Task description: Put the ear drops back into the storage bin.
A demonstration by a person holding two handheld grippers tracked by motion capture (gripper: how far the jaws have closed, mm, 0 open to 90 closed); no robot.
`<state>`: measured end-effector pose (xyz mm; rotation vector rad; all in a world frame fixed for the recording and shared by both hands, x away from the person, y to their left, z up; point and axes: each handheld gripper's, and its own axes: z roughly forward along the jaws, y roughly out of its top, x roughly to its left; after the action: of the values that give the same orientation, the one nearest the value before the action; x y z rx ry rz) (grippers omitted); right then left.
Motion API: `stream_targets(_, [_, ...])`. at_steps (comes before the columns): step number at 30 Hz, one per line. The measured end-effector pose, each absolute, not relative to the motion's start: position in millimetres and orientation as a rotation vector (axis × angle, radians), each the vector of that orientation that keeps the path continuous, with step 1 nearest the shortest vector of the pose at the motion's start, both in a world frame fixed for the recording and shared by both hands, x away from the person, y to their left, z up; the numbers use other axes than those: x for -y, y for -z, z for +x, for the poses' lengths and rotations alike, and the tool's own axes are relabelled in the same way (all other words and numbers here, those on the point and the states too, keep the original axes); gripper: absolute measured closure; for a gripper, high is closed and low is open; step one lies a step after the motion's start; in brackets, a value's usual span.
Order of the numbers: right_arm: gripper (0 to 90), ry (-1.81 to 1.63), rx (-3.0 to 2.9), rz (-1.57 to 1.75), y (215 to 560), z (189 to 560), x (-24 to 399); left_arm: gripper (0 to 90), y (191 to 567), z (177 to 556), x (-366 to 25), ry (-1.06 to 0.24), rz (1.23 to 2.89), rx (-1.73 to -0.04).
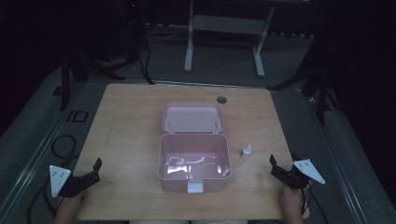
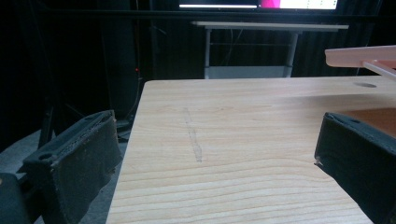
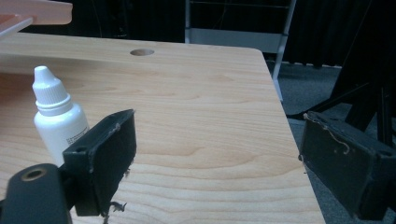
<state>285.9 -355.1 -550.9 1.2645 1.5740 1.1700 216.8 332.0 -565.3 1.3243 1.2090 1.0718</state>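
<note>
- the work looked to be at its very start: the small white dropper bottle (image 3: 58, 119) stood upright on the wooden table (image 3: 196, 116), untouched, just beyond and outside the near jaw of the right gripper (image 3: 215, 158), not between the jaws.
- the right gripper's jaws stood wide apart with nothing between them but bare tabletop.
- the left gripper (image 2: 215, 154) also had its jaws spread wide and empty, well apart from the bottle, with bare wood ahead of them.
- judged next move: the right gripper would need to shift toward the bottle's side so the bottle came between the jaws, then close on its body below the cap.
- the pink storage box (image 1: 194, 161) sat open past the bottle, its lid (image 1: 192, 117) tipped back; it was likely where the bottle would go.
- nothing stood between the jaws and the bottle; the box's near wall, close beside the bottle, left little room for the far jaw.
- a round cable hole (image 3: 142, 52) lay far ahead, out of the way.
</note>
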Motion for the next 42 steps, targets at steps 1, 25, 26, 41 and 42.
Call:
stream_targets(1, [10.8,-1.168,-1.575,1.266,551.0,286.0,355.0,0.4,565.3,216.9,-332.2,-1.069,1.323,-1.210])
stream_targets(25, [10.8,-1.017,-1.862,1.464,550.6,304.8,352.2,0.4,565.5,217.8,-332.3,-1.047,1.328,-1.214])
stream_targets(26, [10.8,-1.004,-1.885,1.485,550.2,305.6,352.4,0.4,565.5,217.7,-332.2,-1.048,1.329,-1.214])
stream_targets(41, [10.8,-0.788,-2.189,1.529,521.4,307.0,349.8,0.4,565.5,217.8,-331.9,-1.043,1.337,-1.209])
stream_targets(42, [10.7,-0.768,-2.203,1.535,520.2,307.2,349.3,0.4,565.5,217.8,-331.9,-1.044,1.336,-1.210])
